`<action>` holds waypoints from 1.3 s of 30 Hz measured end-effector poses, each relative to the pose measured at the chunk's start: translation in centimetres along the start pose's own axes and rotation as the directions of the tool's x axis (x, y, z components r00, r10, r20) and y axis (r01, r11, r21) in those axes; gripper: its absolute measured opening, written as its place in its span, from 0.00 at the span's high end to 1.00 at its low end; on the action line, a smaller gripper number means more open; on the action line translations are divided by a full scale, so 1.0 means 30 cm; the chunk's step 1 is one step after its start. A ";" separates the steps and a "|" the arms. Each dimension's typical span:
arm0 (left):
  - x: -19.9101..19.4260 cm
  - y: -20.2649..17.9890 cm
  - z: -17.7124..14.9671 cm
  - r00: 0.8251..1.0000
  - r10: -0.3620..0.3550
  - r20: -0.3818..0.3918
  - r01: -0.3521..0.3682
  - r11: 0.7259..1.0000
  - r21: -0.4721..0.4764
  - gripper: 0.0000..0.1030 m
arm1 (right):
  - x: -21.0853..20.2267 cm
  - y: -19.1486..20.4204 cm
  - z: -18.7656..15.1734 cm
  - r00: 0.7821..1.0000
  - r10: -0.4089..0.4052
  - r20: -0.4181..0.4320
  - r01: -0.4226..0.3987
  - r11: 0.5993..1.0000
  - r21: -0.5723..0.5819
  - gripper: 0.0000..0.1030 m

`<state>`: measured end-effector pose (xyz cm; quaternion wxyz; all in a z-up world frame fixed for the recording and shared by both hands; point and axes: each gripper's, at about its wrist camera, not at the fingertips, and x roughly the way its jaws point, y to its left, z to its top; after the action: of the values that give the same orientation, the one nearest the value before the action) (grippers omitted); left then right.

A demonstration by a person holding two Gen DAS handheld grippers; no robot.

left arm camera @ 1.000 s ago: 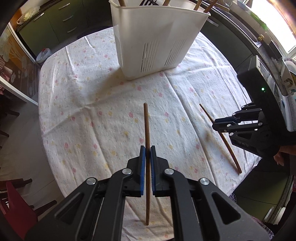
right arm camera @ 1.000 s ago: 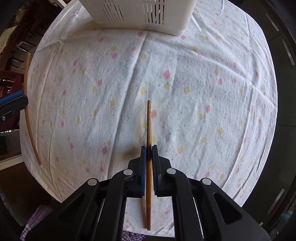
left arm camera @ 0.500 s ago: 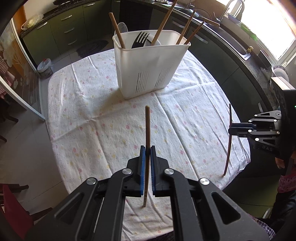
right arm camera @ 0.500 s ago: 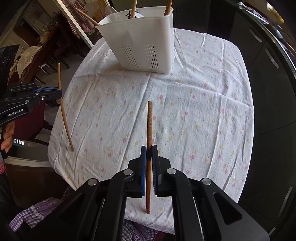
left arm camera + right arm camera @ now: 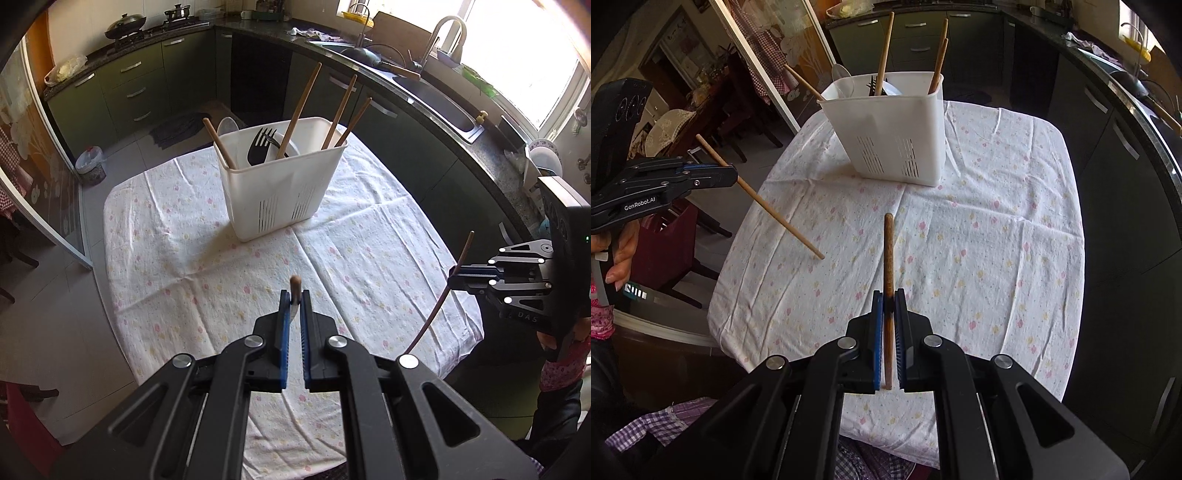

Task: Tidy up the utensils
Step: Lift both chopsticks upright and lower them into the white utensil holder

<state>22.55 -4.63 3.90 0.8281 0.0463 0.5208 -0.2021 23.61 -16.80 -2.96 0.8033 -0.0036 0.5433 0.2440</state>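
A white slotted utensil holder (image 5: pixel 284 188) (image 5: pixel 890 136) stands at the far side of the table's floral cloth (image 5: pixel 177 240) (image 5: pixel 997 240). It holds several wooden chopsticks, a black fork (image 5: pixel 260 146) and a pale spoon. My left gripper (image 5: pixel 294 295) (image 5: pixel 730 173) is shut on a light wooden chopstick (image 5: pixel 295 283) (image 5: pixel 768 206), lifted off the cloth and seen almost end-on in its own view. My right gripper (image 5: pixel 888 295) (image 5: pixel 453 276) is shut on a darker chopstick (image 5: pixel 888 251) (image 5: pixel 437 306), also held in the air over the near table edge.
Dark green kitchen cabinets and a counter with a sink (image 5: pixel 436 99) curve round the back and right. A small bin (image 5: pixel 90 164) stands on the floor at the left. Chairs (image 5: pixel 713 221) stand beside the table's left edge. A person's hand (image 5: pixel 622 251) holds the left gripper.
Both grippers have risen from the cloth, each with its chopstick. Both views have tipped up, so the whole holder and the kitchen behind it now show.
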 end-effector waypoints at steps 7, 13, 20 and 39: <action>-0.065 -0.005 0.059 0.998 0.001 0.066 -0.001 1.000 -0.006 0.95 | -0.078 0.023 0.053 0.997 -0.003 0.071 0.004 1.000 -0.016 0.93; -0.173 -0.019 0.133 0.989 0.005 0.148 -0.004 1.000 -0.007 0.95 | -0.158 0.038 0.122 0.992 -0.003 0.128 0.006 1.000 -0.023 0.93; -0.312 -0.035 0.258 0.960 0.025 0.278 -0.020 1.000 -0.020 0.95 | -0.240 0.051 0.202 0.983 -0.007 0.183 0.012 1.000 -0.024 0.93; -0.159 0.021 0.481 0.936 0.118 0.332 -0.089 0.991 -0.100 0.95 | -0.225 0.026 0.192 0.985 0.008 0.171 -0.004 1.000 -0.021 0.93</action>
<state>33.17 -6.85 14.56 0.9156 0.0039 0.3763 -0.1414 26.35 -17.18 5.52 0.8462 0.0106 0.4697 0.2515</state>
